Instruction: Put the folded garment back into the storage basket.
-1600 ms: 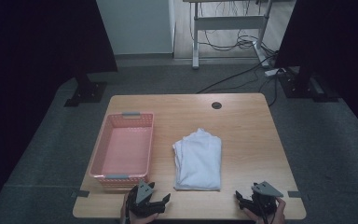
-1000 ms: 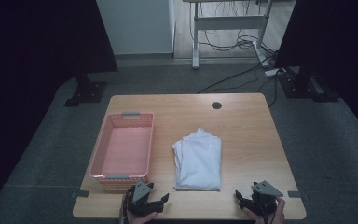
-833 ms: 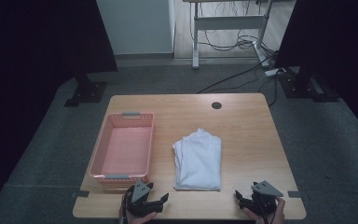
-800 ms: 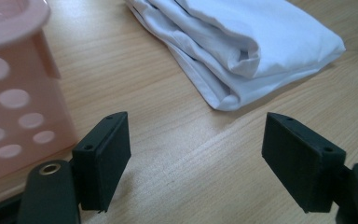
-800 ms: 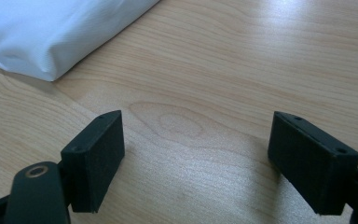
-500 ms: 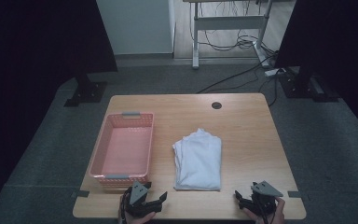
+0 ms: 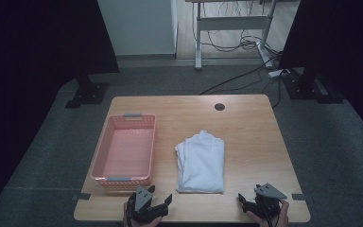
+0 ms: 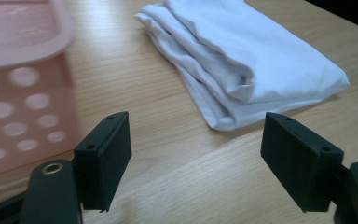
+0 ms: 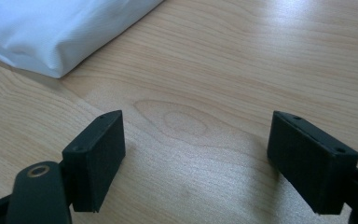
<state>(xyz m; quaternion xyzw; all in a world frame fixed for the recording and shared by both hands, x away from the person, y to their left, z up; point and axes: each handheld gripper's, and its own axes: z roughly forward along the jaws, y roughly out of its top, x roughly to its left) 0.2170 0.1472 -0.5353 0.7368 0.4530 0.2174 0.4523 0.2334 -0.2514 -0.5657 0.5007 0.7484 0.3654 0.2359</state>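
Observation:
A folded white cloth (image 7: 201,162) lies in the middle of the wooden table (image 7: 246,127). To its left stands a pink plastic basket (image 7: 124,153), with nothing in it. My left gripper (image 7: 158,205) rests at the front edge, below the basket's near corner, open with nothing between its jaws. In the left gripper view the cloth (image 8: 242,51) lies ahead and the basket wall (image 8: 23,98) is at the left. My right gripper (image 7: 246,204) sits at the front right edge, open. In the right gripper view the cloth corner (image 9: 56,28) is at the upper left, beyond the gripper (image 9: 198,154).
A round cable hole (image 7: 220,107) is in the table's far side. Black stands (image 7: 90,90) and cables (image 7: 246,45) are on the floor behind the table. Bare wood lies to the right of the cloth.

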